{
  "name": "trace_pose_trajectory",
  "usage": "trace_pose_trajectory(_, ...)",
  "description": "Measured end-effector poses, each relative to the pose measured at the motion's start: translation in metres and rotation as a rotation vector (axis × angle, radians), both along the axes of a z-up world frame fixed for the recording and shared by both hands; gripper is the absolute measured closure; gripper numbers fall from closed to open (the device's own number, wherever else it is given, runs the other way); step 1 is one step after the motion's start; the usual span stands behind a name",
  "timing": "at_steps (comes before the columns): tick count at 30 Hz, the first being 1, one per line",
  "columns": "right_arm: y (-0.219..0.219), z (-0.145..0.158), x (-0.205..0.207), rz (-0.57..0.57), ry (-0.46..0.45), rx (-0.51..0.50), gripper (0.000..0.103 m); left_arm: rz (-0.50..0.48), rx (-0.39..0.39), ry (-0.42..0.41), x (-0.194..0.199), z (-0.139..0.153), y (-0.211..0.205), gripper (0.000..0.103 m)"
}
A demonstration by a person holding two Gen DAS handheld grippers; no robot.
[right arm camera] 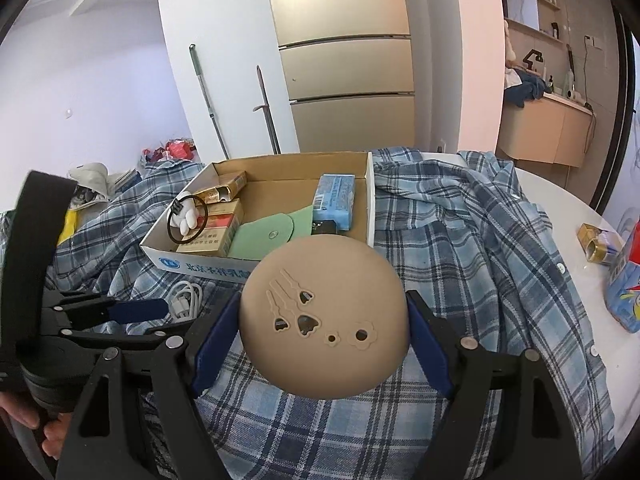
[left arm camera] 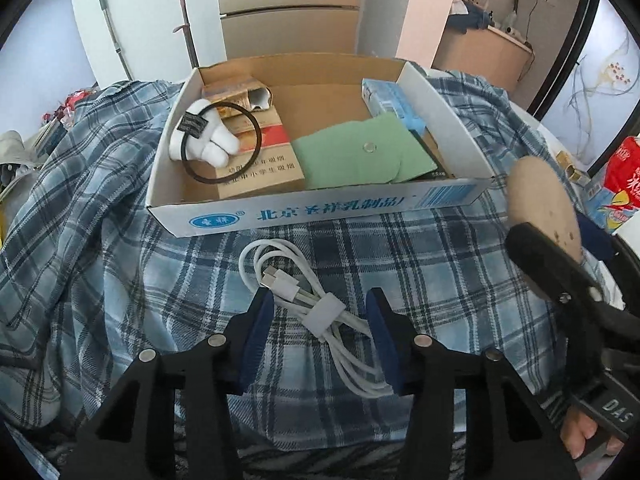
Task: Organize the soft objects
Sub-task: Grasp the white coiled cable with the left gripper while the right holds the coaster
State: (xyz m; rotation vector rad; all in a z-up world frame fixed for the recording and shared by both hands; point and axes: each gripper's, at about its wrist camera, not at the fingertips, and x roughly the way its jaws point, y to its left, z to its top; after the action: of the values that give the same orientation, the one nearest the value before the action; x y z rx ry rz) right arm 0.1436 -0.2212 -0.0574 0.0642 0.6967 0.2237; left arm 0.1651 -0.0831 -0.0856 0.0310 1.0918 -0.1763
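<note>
Nearby, one coiled white charging cable between unclenched left tongs, pads not visibly pressing. One tan round perforated silicone pad clamped in right tongs, lower edge hidden. One shallow cardboard box; print partly cut off.

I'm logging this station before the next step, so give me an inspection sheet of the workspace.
Surface: plaid shirt spread over a white table.
Job's things: tan round pad; cardboard box holding a green pouch, cartons and a white figure.
Clutter: snack packs at the table's right edge.
Grippers: right tongs shut on the pad; left tongs open, straddling the cable.
Cables: bundled white cable on the shirt.
Surroundings: fridge, counter.
</note>
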Motion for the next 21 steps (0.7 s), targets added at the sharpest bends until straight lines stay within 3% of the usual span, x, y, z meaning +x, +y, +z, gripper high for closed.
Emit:
trace_pose_trajectory(8,0.001,-0.001,0.001,0.003,0.01,0.0,0.024,0.013,0.021,-0.002,0.003,-0.006,-0.002,0.054)
trace_pose_trajectory(9,0.0,-0.001,0.001,0.002,0.012,0.001,0.024,0.018,0.024,-0.006,0.003,-0.005,-0.002,0.064)
trace_pose_trajectory(12,0.0,-0.002,0.001,0.0,0.016,0.003,0.024,0.003,0.038,-0.023,-0.001,0.001,0.001,0.081)
trace_pose_trajectory(21,-0.001,-0.003,0.003,0.006,0.027,0.01,0.024,-0.034,0.086,-0.097,-0.018,0.029,0.004,0.082)
